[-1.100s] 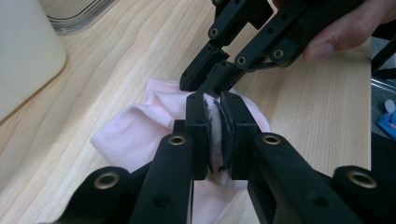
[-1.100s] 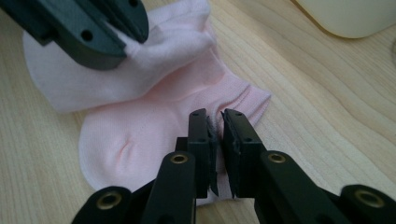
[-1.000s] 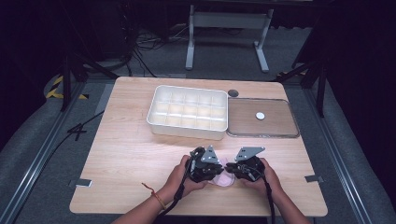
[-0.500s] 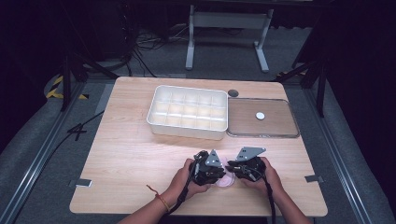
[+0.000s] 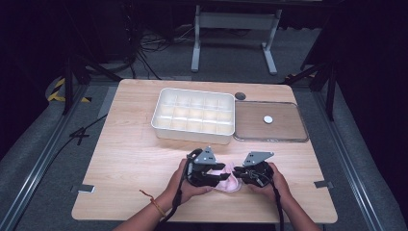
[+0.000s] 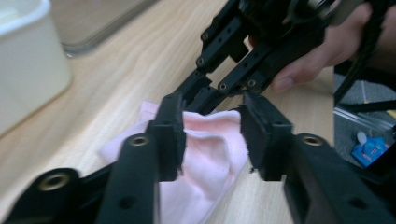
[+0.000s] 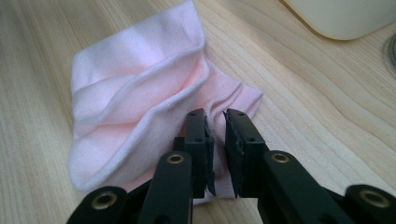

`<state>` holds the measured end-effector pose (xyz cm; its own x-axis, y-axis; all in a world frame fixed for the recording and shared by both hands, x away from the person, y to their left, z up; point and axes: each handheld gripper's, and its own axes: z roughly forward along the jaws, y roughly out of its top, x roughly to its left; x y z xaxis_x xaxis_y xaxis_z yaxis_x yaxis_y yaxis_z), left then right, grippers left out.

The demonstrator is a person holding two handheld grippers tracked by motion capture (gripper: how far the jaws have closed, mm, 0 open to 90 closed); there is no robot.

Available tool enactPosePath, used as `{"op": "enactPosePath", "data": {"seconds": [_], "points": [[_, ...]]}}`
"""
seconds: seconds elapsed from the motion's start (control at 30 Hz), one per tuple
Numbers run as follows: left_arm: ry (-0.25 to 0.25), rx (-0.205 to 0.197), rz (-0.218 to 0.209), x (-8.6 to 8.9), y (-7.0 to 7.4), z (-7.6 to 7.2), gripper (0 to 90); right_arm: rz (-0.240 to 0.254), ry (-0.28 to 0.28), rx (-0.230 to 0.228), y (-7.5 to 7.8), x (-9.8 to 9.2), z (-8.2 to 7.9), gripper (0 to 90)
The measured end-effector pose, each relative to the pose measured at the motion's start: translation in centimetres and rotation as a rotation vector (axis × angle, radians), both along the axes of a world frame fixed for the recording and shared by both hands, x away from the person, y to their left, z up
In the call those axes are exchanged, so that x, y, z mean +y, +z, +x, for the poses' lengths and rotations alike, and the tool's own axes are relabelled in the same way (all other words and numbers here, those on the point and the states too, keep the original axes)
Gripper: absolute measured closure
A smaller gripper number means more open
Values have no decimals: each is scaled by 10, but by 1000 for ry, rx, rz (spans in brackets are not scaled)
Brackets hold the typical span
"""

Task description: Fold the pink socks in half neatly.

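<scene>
Your pink cloth [image 5: 230, 180] lies low centre on the surface [image 5: 139, 159] between both hands: your right hand-held gripper [image 7: 215, 140] pinches its near edge, while your left hand-held gripper [image 6: 210, 135], jaws just opening, straddles a fold.

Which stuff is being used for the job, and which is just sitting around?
In use:
- pink cloth
- left gripper
- right gripper

Just sitting around:
- white divided tray
- clear lid
- small dark disc
</scene>
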<state>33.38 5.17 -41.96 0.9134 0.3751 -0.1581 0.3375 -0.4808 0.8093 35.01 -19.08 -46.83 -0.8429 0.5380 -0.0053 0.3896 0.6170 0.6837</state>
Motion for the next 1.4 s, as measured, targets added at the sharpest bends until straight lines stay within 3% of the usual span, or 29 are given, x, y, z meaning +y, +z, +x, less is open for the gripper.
{"op": "enactPosePath", "data": {"seconds": [0.13, 0.23, 0.47, 0.6, 0.77, 0.9, 1.0, 1.13, 1.3, 1.4], "points": [[-18, -15, 80, 10, -6, -3, 742, -10, 5, -4, 1, 1, 0, 798], [-39, -10, 140, 13, -20, -4, 773, -9, 4, -2, 1, 1, 0, 797], [-44, 4, 167, 5, -43, -6, 772, -2, -12, -12, 3, -2, 0, 788], [-57, 3, 198, -1, -51, -8, 773, 42, -42, -58, 15, -7, -2, 819], [-49, 10, 184, -1, -54, -8, 774, 106, -16, -100, 30, 0, -12, 839], [-42, 11, 178, 0, -55, -8, 775, 109, 36, -112, 34, 16, -21, 830], [-40, 8, 176, 0, -56, -8, 774, 82, 84, -110, 29, 32, -27, 809], [-38, 15, 166, 1, -56, -8, 774, 44, 97, -99, 21, 40, -28, 818], [-45, 14, 163, 1, -57, -7, 775, -37, 85, -55, 6, 39, -23, 850], [-41, 14, 169, 1, -57, -8, 780, -45, 80, -51, 5, 33, -23, 850]]}}
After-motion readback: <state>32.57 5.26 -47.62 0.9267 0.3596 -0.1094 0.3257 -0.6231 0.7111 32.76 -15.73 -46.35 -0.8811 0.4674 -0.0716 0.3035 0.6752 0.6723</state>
